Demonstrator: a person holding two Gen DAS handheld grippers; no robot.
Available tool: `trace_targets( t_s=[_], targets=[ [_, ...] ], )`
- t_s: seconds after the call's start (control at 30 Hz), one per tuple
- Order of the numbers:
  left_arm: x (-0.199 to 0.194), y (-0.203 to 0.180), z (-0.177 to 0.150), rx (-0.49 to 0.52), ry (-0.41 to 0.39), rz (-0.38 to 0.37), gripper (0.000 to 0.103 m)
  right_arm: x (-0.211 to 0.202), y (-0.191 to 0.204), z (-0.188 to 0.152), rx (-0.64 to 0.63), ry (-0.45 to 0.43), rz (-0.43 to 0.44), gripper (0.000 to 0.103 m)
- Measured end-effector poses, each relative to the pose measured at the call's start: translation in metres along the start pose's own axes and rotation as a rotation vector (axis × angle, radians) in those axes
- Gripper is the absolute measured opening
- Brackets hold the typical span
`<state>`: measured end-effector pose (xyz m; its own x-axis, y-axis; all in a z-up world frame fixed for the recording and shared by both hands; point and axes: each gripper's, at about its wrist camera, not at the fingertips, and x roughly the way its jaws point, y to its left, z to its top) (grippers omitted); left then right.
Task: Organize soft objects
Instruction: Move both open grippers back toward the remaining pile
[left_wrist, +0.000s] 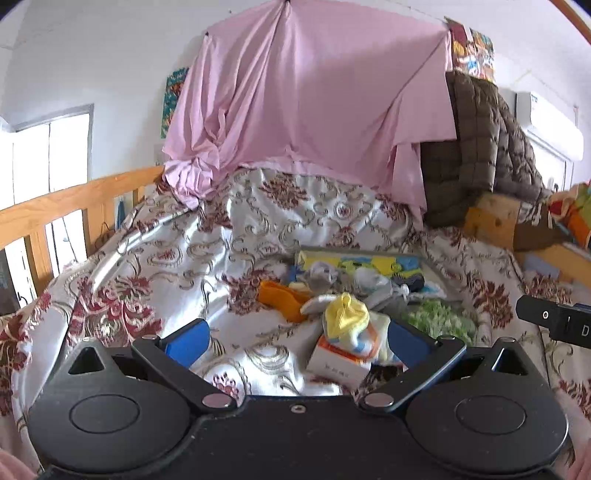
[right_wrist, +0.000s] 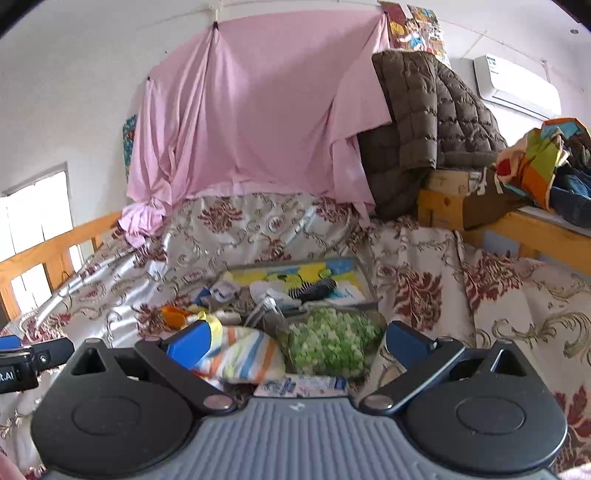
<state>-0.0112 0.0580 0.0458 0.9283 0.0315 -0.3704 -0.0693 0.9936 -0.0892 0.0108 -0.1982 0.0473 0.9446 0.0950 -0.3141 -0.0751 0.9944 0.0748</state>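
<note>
Looking from left wrist: left gripper (left_wrist: 299, 341) spread wide, holding nothing, over shiny flowered bedspread (left_wrist: 155, 266). Knobbly yellow sock (left_wrist: 345, 314) sits on small white box (left_wrist: 340, 363), just inside right blue finger.

Right wrist: right gripper (right_wrist: 299, 341) spread wide, empty. Soft striped sock (right_wrist: 243, 354) touches left finger; fuzzy green cloth (right_wrist: 330, 339) between fingers.

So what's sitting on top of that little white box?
A yellow sock and other pale socks are heaped on the white box. They cover its top, so anything beneath them is hidden.
</note>
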Motion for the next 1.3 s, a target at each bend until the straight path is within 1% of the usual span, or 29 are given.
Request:
trace_targets(
  t_s=[0.1,0.2,0.37,0.6,0.83,0.87,0.97,1.03,1.2,1.3],
  targets=[
    [0.006,-0.003,-0.005,0.012,0.049,0.015,0.102,0.001,0.003,-0.004,-0.017,0.037,0.002,0.103],
    [0.012,-0.003,-0.009,0.014,0.089,0.031,0.102,0.005,0.010,-0.010,-0.062,0.074,-0.003,0.103],
    [0.017,-0.003,-0.011,0.016,0.116,0.065,0.102,0.013,0.018,-0.015,-0.096,0.120,0.009,0.103],
    [0.030,-0.001,-0.012,0.003,0.183,0.105,0.102,0.025,0.022,-0.020,-0.087,0.175,0.021,0.103],
    [0.038,0.002,-0.014,-0.025,0.216,0.150,0.102,0.036,0.028,-0.025,-0.091,0.214,0.033,0.103],
    [0.038,0.003,-0.013,-0.028,0.214,0.168,0.102,0.037,0.029,-0.026,-0.093,0.219,0.036,0.103],
    [0.039,0.004,-0.012,-0.031,0.196,0.251,0.102,0.041,0.035,-0.029,-0.118,0.231,0.050,0.103],
    [0.041,0.007,-0.011,-0.041,0.197,0.283,0.102,0.042,0.040,-0.032,-0.136,0.236,0.059,0.103],
    [0.044,0.014,-0.009,-0.075,0.217,0.321,0.102,0.045,0.049,-0.036,-0.154,0.244,0.083,0.103],
    [0.048,0.016,-0.010,-0.083,0.233,0.332,0.102,0.048,0.050,-0.036,-0.160,0.245,0.083,0.103]
  ],
)
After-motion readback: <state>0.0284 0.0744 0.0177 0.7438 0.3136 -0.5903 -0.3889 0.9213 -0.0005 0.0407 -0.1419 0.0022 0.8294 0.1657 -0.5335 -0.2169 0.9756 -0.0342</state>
